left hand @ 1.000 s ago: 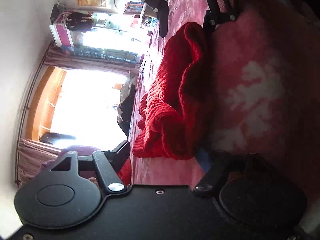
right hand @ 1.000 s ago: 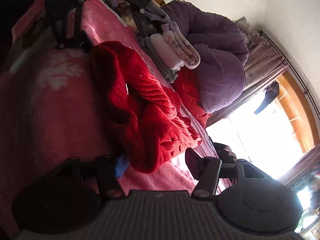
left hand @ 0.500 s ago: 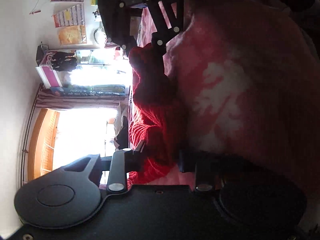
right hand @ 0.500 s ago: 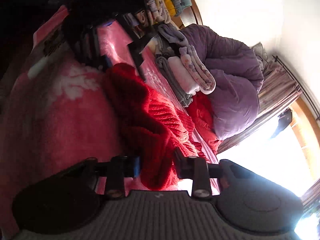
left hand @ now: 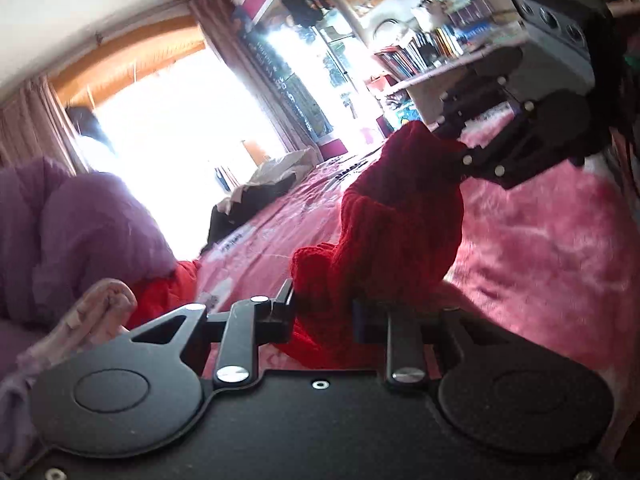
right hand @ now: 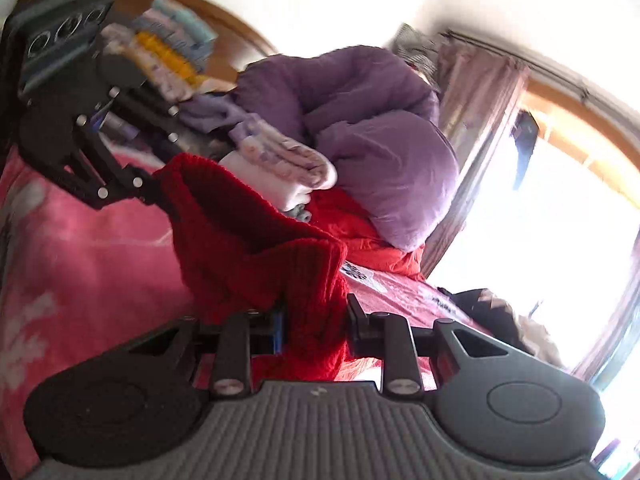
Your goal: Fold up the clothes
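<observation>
**Red sweater held at both ends**

My left gripper [left hand: 322, 314] is closing on the red sweater [left hand: 400, 220], knit already pinched between its jaws. My right gripper [right hand: 314, 322] clamps the other end. The sweater hangs between them above the pink blanket [left hand: 540, 240].

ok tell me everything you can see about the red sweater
The red sweater is a chunky rib-knit, bunched rather than flat. It hangs in a sagging span between the left gripper and the right gripper, both clamped on its edge, lifted above the pink blanket.
</observation>
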`<control>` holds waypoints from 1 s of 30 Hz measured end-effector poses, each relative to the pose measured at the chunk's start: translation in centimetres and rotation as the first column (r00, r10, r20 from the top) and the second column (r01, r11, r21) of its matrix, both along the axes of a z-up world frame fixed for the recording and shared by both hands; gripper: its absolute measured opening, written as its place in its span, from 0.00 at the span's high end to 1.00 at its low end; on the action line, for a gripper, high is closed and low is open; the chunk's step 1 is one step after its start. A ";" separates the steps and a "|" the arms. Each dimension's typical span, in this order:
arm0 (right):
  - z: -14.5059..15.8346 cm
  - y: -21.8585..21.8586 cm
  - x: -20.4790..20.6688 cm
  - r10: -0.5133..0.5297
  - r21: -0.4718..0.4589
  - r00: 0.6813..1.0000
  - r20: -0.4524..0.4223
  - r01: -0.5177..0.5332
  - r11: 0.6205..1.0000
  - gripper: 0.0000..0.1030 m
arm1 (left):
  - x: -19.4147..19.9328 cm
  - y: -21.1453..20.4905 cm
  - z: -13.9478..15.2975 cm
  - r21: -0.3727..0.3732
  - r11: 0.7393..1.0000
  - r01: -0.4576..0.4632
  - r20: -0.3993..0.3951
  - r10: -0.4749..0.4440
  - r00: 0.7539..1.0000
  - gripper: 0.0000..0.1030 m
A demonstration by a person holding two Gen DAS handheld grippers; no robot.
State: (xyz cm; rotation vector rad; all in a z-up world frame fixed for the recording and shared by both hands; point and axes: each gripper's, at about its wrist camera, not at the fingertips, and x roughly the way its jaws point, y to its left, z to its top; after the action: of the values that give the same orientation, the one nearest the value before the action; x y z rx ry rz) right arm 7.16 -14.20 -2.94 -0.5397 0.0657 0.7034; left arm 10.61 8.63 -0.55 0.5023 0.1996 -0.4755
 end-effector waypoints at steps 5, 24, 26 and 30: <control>0.8 -0.9 6.5 -0.048 0.221 0.972 -0.229 0.100 0.970 0.72 | 6.4 2.1 1.1 -0.304 0.948 -0.095 -0.147 0.052 0.988 0.85; -4.4 -2.6 25.7 0.187 0.619 0.693 -0.697 0.448 0.645 0.77 | 16.6 8.6 -4.1 -0.684 0.616 -0.391 -0.503 -0.010 0.864 0.87; -5.2 -3.1 26.8 0.182 0.613 0.672 -0.718 0.486 0.622 0.77 | 18.1 8.6 -4.7 -0.678 0.602 -0.422 -0.538 -0.016 0.842 0.87; -7.3 -2.5 28.5 0.146 0.556 0.624 -0.768 0.535 0.636 0.76 | 19.4 8.9 -6.3 -0.640 0.586 -0.497 -0.613 0.001 0.790 0.88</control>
State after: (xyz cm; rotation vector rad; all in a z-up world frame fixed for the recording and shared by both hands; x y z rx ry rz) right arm 35.69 -16.75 -10.22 0.6408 0.6166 0.5993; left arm 30.00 17.55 -6.84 -0.5730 0.5966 -0.3527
